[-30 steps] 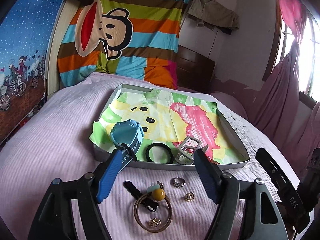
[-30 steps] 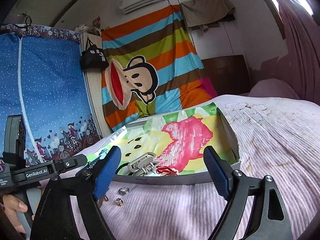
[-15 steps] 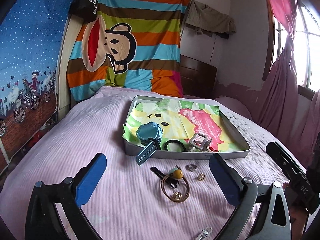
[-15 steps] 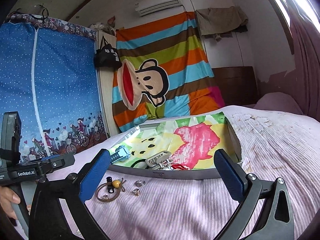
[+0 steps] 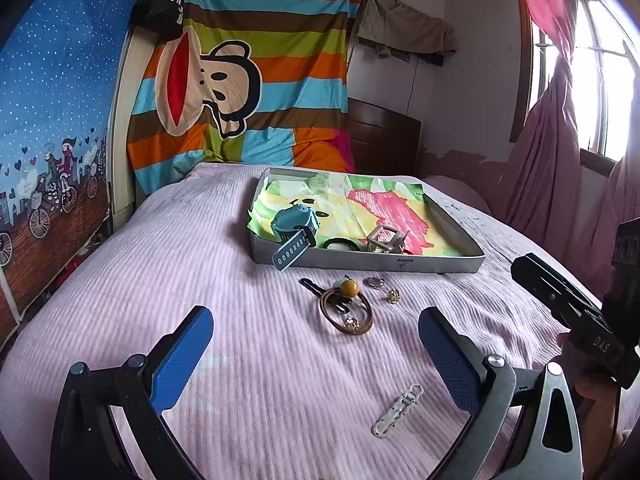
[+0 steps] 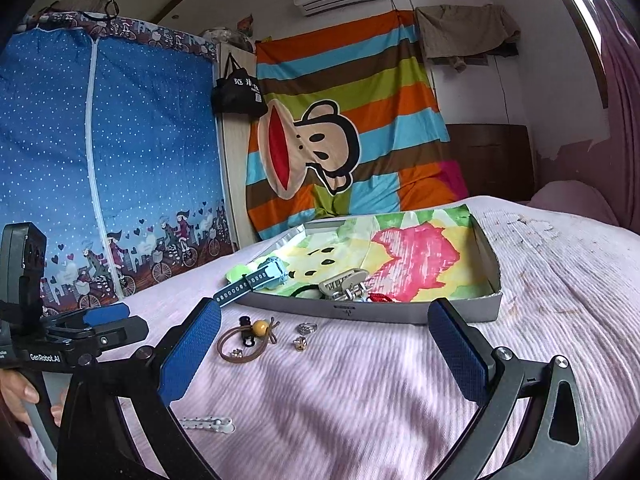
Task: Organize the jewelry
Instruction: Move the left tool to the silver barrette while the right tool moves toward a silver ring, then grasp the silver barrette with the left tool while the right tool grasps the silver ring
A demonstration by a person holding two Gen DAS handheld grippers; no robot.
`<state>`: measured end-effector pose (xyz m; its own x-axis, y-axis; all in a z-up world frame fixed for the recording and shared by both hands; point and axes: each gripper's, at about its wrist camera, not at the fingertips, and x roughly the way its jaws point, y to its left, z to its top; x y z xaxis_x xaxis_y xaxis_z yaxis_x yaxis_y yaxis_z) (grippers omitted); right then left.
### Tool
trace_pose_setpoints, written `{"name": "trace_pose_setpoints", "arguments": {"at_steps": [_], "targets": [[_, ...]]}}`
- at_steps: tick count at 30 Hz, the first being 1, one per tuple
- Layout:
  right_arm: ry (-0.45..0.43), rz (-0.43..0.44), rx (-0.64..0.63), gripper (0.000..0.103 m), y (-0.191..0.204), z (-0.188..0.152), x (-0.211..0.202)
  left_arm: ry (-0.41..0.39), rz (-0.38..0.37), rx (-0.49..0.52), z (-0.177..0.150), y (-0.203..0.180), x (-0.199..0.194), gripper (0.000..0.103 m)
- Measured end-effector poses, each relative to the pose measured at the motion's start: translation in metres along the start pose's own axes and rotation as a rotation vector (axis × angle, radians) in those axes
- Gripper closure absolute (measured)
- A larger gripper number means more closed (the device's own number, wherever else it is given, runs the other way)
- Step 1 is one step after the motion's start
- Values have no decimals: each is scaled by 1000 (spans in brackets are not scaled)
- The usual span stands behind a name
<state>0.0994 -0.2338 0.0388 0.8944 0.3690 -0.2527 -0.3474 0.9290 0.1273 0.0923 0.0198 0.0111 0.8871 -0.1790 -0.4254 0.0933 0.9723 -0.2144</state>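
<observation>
Left gripper [image 5: 316, 344] and right gripper [image 6: 324, 340] both spread wide, empty, low in frame over the pink bedspread [image 5: 160, 280]. White clip [image 5: 397, 411] lies bottom centre between the left fingers. Mid-frame – brown hair tie [image 5: 346, 309] with yellow bead, two rings [image 5: 375, 282] beside it. Further up, the tray [image 5: 440, 262] holds a blue watch [image 5: 296, 226] – strap over the rim – plus a grey claw clip [image 5: 385, 237].

Both grippers share one build: the left gripper [image 5: 316, 344] and the right gripper [image 6: 326, 342] have black angular arms, silver pivot screws and blue dimpled pads [image 6: 188, 354]. White lettering reads "GenRobot.AI" on the left handle and "DAS" on the right body.
</observation>
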Motion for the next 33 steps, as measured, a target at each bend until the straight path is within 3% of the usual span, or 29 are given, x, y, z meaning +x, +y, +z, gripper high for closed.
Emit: {"name": "trace_pose_setpoints", "arguments": {"at_steps": [7,13,15,18,20,22,33], "targets": [[70,6,42,1,-12,-10,11,83,-46,46,-12,-7,4,0],[108,19,55,2,-16,-17,18,141,-110,91,-18,-19,11,9],[120,20,61,3,-17,-19,21,168,-139,103,-20,-21,14,16],[140,32,70,13,-17,-21,25,210,-179,119,-24,-26,19,27],[149,40,71,27,-16,-22,28,240,-206,130,-26,-29,23,32],[163,53,66,33,-14,-24,32,273,-231,143,-29,-32,27,38],[245,85,18,48,1,-32,50,412,-218,219,-44,-50,51,76]]}}
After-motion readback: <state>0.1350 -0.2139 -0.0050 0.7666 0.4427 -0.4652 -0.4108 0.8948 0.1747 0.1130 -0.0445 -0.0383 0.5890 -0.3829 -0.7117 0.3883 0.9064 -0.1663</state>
